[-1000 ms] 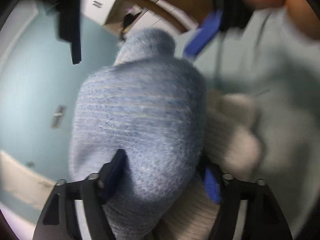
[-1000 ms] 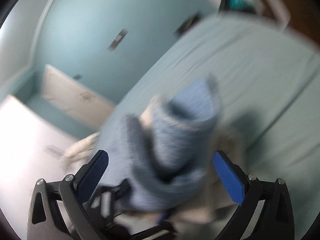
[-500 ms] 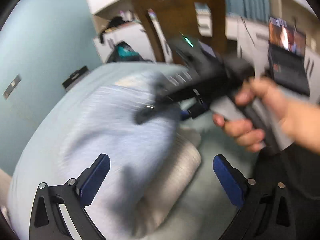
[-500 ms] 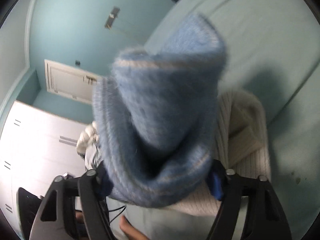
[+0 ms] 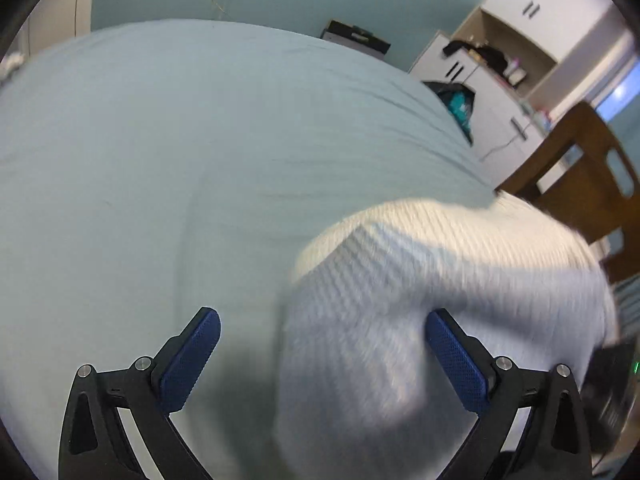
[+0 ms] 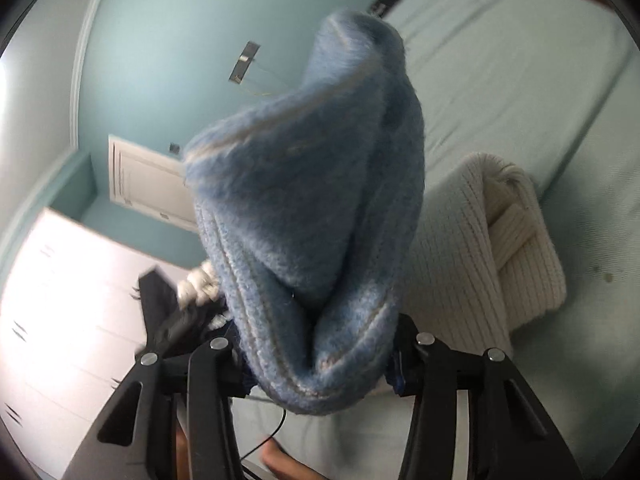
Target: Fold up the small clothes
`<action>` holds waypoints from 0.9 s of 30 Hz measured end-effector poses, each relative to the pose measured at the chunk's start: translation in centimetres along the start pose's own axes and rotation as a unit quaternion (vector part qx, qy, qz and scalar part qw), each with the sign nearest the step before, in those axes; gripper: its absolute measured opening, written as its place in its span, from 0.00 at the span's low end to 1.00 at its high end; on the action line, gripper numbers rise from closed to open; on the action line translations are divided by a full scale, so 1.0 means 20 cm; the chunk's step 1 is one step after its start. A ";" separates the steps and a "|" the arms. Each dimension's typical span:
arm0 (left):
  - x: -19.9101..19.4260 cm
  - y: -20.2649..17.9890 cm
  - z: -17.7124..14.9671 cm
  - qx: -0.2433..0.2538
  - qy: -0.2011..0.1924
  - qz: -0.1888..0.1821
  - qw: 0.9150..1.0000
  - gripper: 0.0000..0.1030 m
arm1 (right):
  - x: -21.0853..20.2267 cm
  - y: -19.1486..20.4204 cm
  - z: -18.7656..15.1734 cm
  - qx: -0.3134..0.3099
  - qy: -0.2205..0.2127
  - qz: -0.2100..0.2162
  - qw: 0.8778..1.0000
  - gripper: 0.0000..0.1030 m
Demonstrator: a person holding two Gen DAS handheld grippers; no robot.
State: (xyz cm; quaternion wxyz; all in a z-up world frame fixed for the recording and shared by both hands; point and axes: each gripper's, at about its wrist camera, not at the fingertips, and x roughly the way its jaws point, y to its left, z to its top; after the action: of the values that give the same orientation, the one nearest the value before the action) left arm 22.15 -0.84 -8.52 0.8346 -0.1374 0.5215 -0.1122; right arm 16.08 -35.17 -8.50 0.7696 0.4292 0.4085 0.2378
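Gripping the fuzzy blue garment [image 6: 312, 216] bunched above the bed [image 6: 520, 60], our right gripper [image 6: 316, 364] had just closed on it for carrying; our left gripper [image 5: 320, 356] gaped empty over the white knit [image 5: 440, 292] near the bed's edge.

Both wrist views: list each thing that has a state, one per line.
Blue fuzzy garment: bunched, clamped in the right hand-held gripper, lifted.
Cream knit garment: folded, lying on the bed.
Left hand-held gripper: open, holding nothing.
Right hand-held gripper: just closed on the blue garment.
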 end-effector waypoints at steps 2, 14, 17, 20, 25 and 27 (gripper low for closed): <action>0.05 -0.05 -0.04 0.026 -0.006 0.005 1.000 1.00 | 0.01 0.00 -0.05 0.000 0.012 -0.067 0.998 0.42; 0.11 -0.24 -0.12 0.121 -0.061 0.090 0.987 1.00 | -0.16 0.39 -0.01 -0.130 -0.147 -0.262 0.945 0.89; 0.15 -0.27 -0.09 0.120 -0.051 0.090 0.987 1.00 | 0.10 0.42 0.04 -0.177 -0.147 -0.263 0.937 0.89; 0.19 -0.27 -0.08 0.112 -0.035 0.075 0.990 1.00 | 0.19 0.24 0.04 -0.190 -0.109 -0.347 0.912 0.88; 0.25 -0.23 -0.07 0.088 0.004 0.012 0.996 1.00 | 0.04 -0.15 0.16 -0.061 -0.064 -0.302 0.949 0.98; 0.26 -0.22 -0.07 0.087 0.010 -0.001 0.996 1.00 | 0.01 -0.25 0.18 -0.016 -0.043 -0.256 0.965 0.98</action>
State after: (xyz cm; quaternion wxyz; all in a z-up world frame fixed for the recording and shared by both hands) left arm 22.93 -6.87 -11.93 0.8380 -0.0637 0.5181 -0.1588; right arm 19.29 -39.34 -11.73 0.8286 0.3077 0.4672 0.0203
